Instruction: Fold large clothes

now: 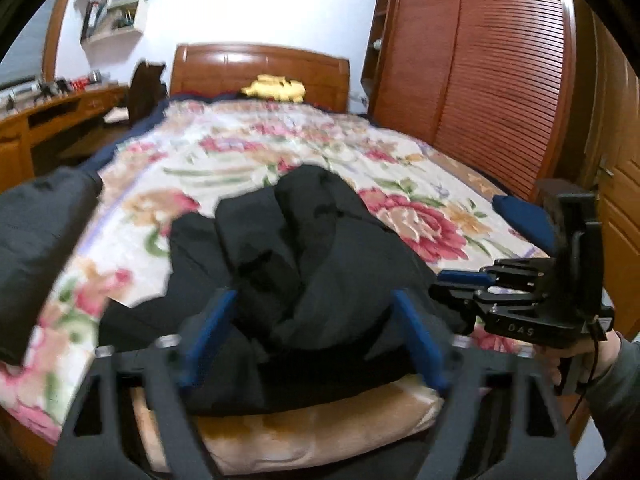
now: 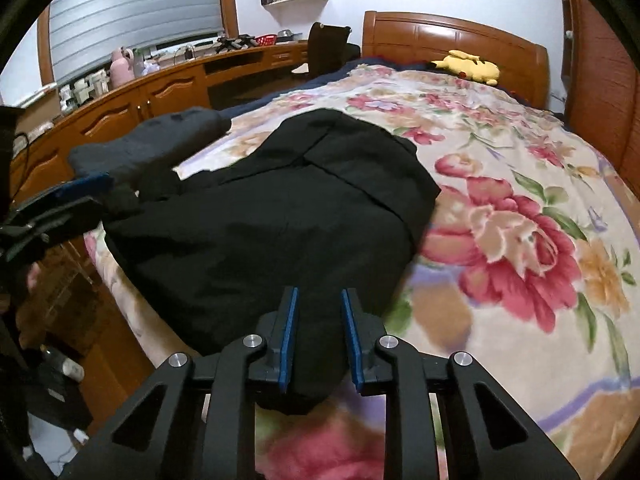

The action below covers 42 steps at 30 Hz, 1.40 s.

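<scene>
A large black garment [image 1: 288, 272] lies bunched on the floral bedspread [image 1: 248, 152] near the bed's foot; it also shows in the right wrist view [image 2: 280, 208], partly folded. My left gripper [image 1: 316, 336] is open, its blue pads straddling the garment's near edge. My right gripper [image 2: 318, 336] has its pads close around a corner of the black garment, with cloth between them. The right gripper also shows in the left wrist view [image 1: 464, 284] at the garment's right edge. The left gripper shows at the far left of the right wrist view [image 2: 72, 196].
A folded dark grey garment [image 2: 148, 144] lies at the bed's left side. A yellow plush toy [image 2: 468, 66] sits by the wooden headboard [image 2: 452, 36]. A wooden desk [image 2: 160, 88] runs along the left; a slatted wardrobe [image 1: 480, 80] stands at the right.
</scene>
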{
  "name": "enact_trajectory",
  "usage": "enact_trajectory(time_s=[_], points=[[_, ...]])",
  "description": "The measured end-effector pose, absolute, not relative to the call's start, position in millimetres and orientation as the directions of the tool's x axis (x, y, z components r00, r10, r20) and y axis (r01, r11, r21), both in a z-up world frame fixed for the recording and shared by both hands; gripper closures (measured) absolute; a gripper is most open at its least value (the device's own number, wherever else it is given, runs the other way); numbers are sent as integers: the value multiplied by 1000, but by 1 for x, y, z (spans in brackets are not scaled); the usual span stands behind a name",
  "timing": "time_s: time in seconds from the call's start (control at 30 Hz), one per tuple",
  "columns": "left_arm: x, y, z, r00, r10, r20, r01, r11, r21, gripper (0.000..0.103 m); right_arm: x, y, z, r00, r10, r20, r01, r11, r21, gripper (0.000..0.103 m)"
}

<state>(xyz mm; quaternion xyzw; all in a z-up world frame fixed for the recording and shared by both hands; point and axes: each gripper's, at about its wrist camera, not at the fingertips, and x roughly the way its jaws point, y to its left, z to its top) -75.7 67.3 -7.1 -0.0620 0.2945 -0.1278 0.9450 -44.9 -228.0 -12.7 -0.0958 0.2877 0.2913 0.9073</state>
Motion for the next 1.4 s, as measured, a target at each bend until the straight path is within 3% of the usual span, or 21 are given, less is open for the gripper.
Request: enact_trajectory(time_s=[0.03, 0.1, 0.2, 0.27, 0.37, 0.53, 0.8, 1.07, 1.13, 1.23, 1.3, 1.37, 1.4], points=[[-72, 66, -11, 785, -276, -555, 202, 961, -191, 46, -44, -228, -13, 667, 470, -577, -583, 812, -12, 79], [-68, 63, -19, 770, -286, -570, 210, 958, -197, 51, -42, -229, -12, 669, 471, -576, -581, 814, -9, 79], [-66, 61, -24, 751, -316, -579, 231, 948, -218, 67, -44, -232, -10, 671, 474, -571, -582, 813, -8, 79], [-69, 60, -22, 748, -332, -575, 252, 943, -216, 86, -47, -233, -10, 679, 468, -566, -580, 814, -23, 79], [-82, 63, -7, 784, -303, -541, 246, 953, -177, 90, -58, -232, -6, 704, 453, -547, -573, 817, -61, 79], [-100, 99, 19, 855, -210, -473, 163, 977, -141, 91, -62, -227, 4, 716, 484, -503, -582, 812, -47, 79], [-106, 133, -17, 827, -133, -546, 89, 990, -105, 91, -65, -193, 5, 678, 570, -464, -650, 760, -17, 79], [-103, 141, -31, 815, -124, -567, 78, 991, -106, 90, -50, -159, -43, 609, 519, -600, -673, 738, -45, 79], [-105, 138, -32, 816, -113, -567, 75, 993, -90, 90, -51, -158, -51, 616, 513, -598, -672, 738, -59, 79], [-108, 137, -28, 818, -110, -564, 71, 993, -90, 83, -51, -163, -52, 613, 523, -592, -673, 738, -43, 79], [-111, 140, -25, 822, -99, -561, 59, 994, -88, 73, -50, -166, -50, 612, 525, -592, -673, 739, -41, 79], [-115, 145, -21, 832, -81, -548, 43, 996, -82, 55, -53, -170, -45, 618, 525, -585, -667, 744, -39, 79], [-119, 147, -19, 839, -79, -538, 40, 996, -83, 53, -54, -172, -43, 623, 524, -580, -664, 747, -38, 79]])
